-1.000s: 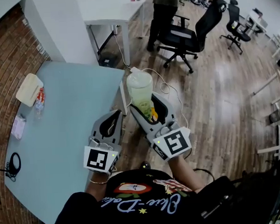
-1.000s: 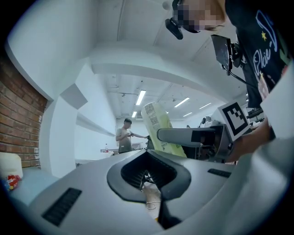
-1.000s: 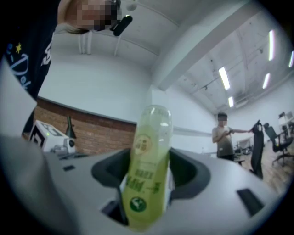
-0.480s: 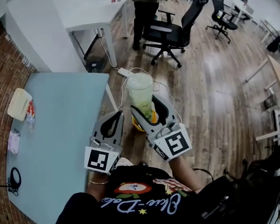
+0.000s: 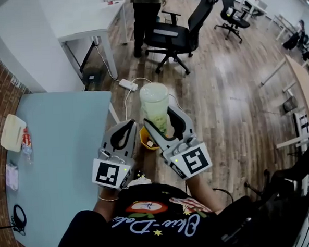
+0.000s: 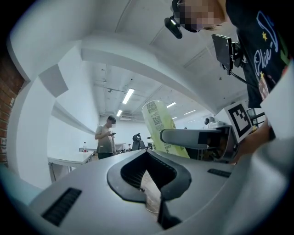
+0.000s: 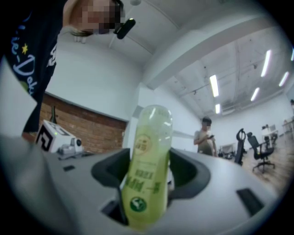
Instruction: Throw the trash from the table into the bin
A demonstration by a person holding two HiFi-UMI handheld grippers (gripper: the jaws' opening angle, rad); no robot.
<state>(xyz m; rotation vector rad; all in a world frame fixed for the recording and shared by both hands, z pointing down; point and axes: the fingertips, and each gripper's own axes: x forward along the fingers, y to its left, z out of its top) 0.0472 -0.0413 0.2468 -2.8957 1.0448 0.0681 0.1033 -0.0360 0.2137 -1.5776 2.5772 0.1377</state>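
Observation:
My right gripper [image 5: 159,117] is shut on a pale green plastic bottle [image 5: 154,104] with a printed label, holding it around its lower half; the bottle [image 7: 148,170] rises upright between the jaws in the right gripper view. A small yellow bin [image 5: 143,138] stands on the wooden floor, showing just below and between the two grippers. My left gripper [image 5: 127,128] is beside the right one, shut, with nothing in it. In the left gripper view its jaws [image 6: 148,153] meet at the tip, and the bottle [image 6: 161,126] shows to the right.
The light blue table [image 5: 67,152] lies at the left, bearing a white box [image 5: 12,131], a small bottle [image 5: 26,144], a packet [image 5: 11,176] and a black cable [image 5: 17,220]. A power strip [image 5: 127,85] lies on the floor. Beyond are an office chair [image 5: 173,38], a standing person [image 5: 145,11] and a white desk [image 5: 85,15].
Both grippers and the bottle have moved away from the table's edge out over the floor. The yellow bin has come into view under them. The table has slid to the left.

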